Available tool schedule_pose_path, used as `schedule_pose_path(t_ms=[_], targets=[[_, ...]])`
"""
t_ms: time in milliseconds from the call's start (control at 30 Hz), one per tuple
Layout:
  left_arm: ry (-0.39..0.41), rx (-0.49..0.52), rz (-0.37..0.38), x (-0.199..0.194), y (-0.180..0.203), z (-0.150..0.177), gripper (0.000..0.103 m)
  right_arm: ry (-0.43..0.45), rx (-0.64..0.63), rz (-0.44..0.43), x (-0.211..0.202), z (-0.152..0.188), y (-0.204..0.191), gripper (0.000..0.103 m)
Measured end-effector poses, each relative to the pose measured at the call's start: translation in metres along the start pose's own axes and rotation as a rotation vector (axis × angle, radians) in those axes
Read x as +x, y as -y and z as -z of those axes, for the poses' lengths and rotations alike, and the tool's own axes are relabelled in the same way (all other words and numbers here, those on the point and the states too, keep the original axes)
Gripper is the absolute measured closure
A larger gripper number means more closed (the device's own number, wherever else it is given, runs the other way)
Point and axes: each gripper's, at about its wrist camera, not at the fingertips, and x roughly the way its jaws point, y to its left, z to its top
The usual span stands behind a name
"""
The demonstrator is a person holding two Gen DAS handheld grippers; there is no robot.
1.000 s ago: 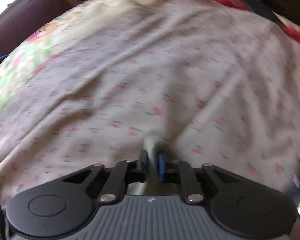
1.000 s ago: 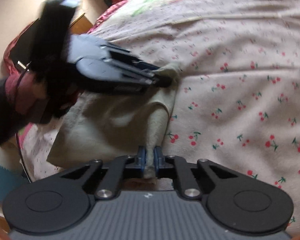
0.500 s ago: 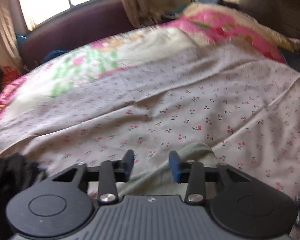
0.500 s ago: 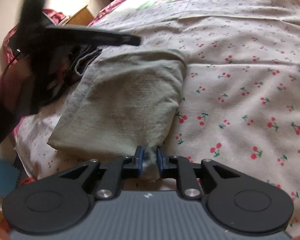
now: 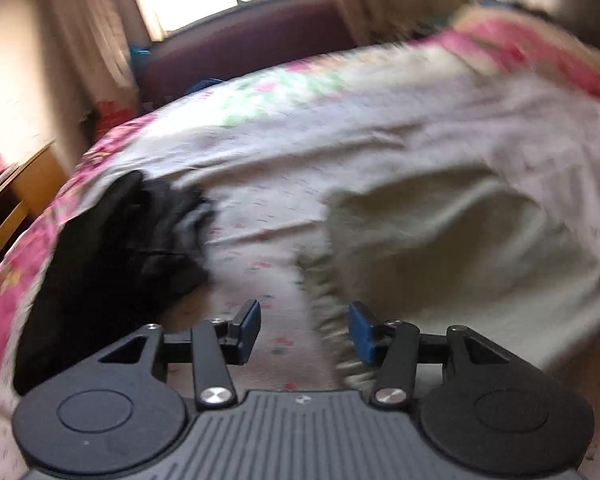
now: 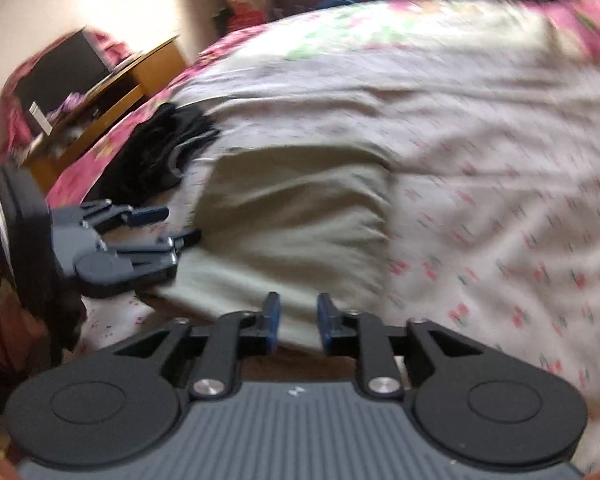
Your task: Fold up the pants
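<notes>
The pants [image 6: 296, 216] lie as a folded beige bundle on the bed's cherry-print sheet [image 6: 500, 160], just beside a heap of black clothes [image 6: 156, 160]. My left hand-held gripper [image 5: 302, 330] has just been opening; its jaws stand apart with nothing pinched, only the bundle's ribbed edge showing near the right pad. My right hand-held gripper [image 6: 296, 322] has also been opening, and its pads stand narrowly apart over the near edge of the bundle, no cloth between them.

I judge the fold made and this the letting-go. To do it well I should lift both hand-held grippers straight clear, so no pad snags a layer and drags the fold open, then check that the edges sit square.

Both views are smeared by motion. I cannot make out whether the layers line up, or where waistband and hems lie. In the left view the bundle's far right runs out of frame.
</notes>
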Motion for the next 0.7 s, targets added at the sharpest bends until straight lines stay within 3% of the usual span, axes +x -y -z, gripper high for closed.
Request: schedule_pose_path(t_ms=[67,133,200,367,433,467,500,533,600,700], targets=[[0.032,-0.037,0.037,-0.018,-0.005,0.008,0.037,-0.007,-0.062,0.009,0.009,-0.014,-0.017,0.071],[0.043,-0.098,0.128,-0.034,-0.004,0.020,0.033,-0.002,-0.090,0.013,0.026,-0.035,-0.031,0.067],[0.055,-0.144,0.189,-0.040,0.000,0.030,0.027,-0.008,-0.073,0.006,0.047,-0.056,-0.040,0.055],[0.038,-0.207,0.235,-0.026,0.015,0.035,0.026,-0.090,0.008,-0.004,0.109,-0.097,-0.063,0.053],[0.013,-0.229,0.244,-0.017,0.016,0.035,0.037,-0.122,-0.016,0.081,0.127,-0.100,-0.072,0.055],[0.003,-0.228,0.238,-0.014,0.016,0.035,0.051,-0.143,-0.029,0.129,0.135,-0.100,-0.074,0.060],[-0.003,-0.224,0.230,-0.011,0.014,0.035,0.059,-0.163,-0.031,0.138,0.139,-0.098,-0.072,0.083],[0.000,-0.229,0.231,-0.011,0.011,0.035,0.062,-0.193,-0.012,0.121,0.143,-0.098,-0.070,0.095],[0.006,-0.276,0.247,-0.013,0.001,0.038,0.077,-0.196,0.011,0.103,0.138,-0.100,-0.068,0.098],[0.035,-0.309,0.254,-0.020,-0.010,0.042,0.079,-0.164,-0.021,0.094,0.125,-0.107,-0.084,0.098]])
